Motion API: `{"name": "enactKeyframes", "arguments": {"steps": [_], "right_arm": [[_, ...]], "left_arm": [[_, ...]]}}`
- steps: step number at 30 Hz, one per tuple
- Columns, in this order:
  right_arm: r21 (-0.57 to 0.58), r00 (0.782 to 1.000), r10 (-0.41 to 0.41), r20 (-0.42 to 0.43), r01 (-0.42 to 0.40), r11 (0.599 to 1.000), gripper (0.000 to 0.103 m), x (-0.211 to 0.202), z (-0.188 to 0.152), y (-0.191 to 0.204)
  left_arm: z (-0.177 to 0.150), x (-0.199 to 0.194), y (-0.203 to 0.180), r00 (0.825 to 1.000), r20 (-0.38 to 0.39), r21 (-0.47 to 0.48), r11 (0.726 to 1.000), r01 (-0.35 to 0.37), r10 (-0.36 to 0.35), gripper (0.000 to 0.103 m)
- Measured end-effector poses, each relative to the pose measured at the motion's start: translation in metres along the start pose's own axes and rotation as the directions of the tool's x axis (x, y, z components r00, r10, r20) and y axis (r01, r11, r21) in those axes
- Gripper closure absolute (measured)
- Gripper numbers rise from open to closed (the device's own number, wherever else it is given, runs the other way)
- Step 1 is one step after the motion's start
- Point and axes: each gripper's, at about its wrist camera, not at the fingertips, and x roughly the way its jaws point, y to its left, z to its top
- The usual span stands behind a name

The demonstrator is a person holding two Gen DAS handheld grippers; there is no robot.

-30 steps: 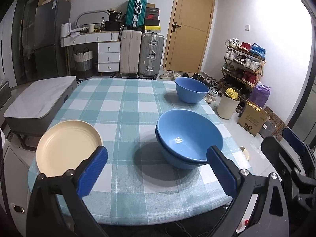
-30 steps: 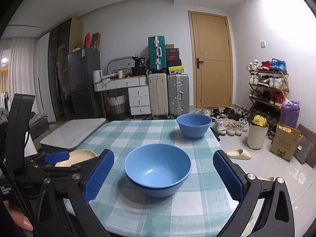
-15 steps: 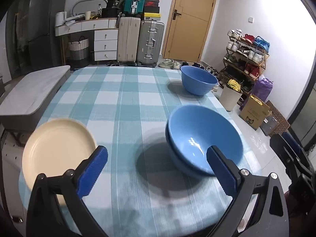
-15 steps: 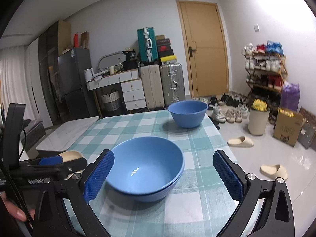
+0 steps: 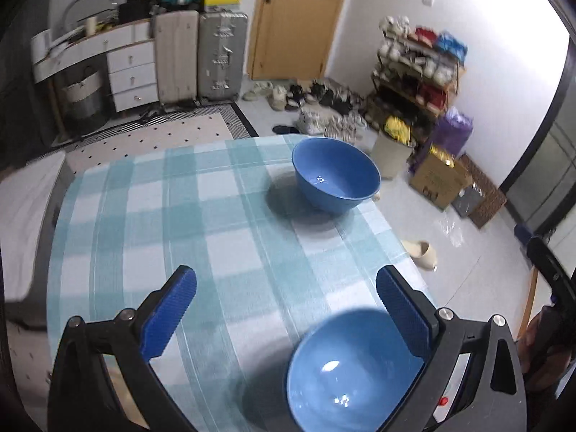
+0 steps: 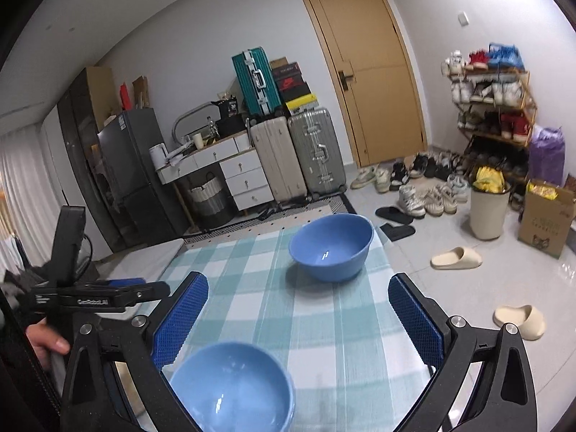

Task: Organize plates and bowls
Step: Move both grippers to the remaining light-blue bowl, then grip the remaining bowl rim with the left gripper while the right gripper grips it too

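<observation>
Left claw (image 5: pixel 286 318): jaws spread wide, nothing held, hovering above the checked counter (image 5: pixel 187 230). In the left wrist view the near bowl (image 5: pixel 354 370) sits low and right of the claw's midline, its rim just under the right finger. It may be two nested bowls; blur prevents telling.

Far bowl (image 5: pixel 336 180): upright, empty, on the far right part of the counter near its edge, well apart from the near bowl.

Right claw (image 6: pixel 298 318): jaws equally wide, empty. In the right wrist view the near bowl (image 6: pixel 232 385) lies low and left of midline, and the far bowl (image 6: pixel 331 246) almost straight ahead, between the fingers' line of sight.

Judgement: the far bowl is the one left to stack. It lies forward-right, so the right claw is better lined up. Round bowl, no long axis; grip across the rim.
</observation>
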Motion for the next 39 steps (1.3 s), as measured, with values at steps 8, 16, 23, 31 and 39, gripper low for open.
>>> {"name": "enactKeyframes", "arguments": {"steps": [8, 16, 23, 31, 39], "right_arm": [[0.138, 0.980, 0.019, -0.198, 0.008, 0.990, 0.001, 0.095, 0.063, -0.061], [0.198, 0.915, 0.057, -0.399, 0.025, 0.980, 0.001, 0.194, 0.042, -0.102], [0.214, 0.892, 0.059, -0.448, 0.043, 0.976, 0.001, 0.225, 0.027, -0.108], [0.163, 0.869, -0.021, -0.494, 0.117, 0.980, 0.001, 0.262, 0.043, -0.119], [0.090, 0.828, -0.081, -0.555, 0.156, 0.984, 0.001, 0.296, 0.050, -0.127]], "left_arm": [[0.077, 0.100, -0.003, 0.976, -0.210, -0.063, 0.997, 0.049, -0.061, 0.002], [0.097, 0.203, -0.010, 0.926, -0.378, -0.030, 0.999, -0.016, 0.004, 0.004], [0.111, 0.237, -0.025, 0.928, -0.371, 0.014, 1.000, -0.025, 0.028, 0.004], [0.131, 0.267, -0.022, 0.921, -0.390, 0.003, 1.000, -0.017, 0.017, 0.013], [0.130, 0.279, -0.022, 0.913, -0.408, 0.027, 1.000, -0.007, 0.018, 0.055]]}}
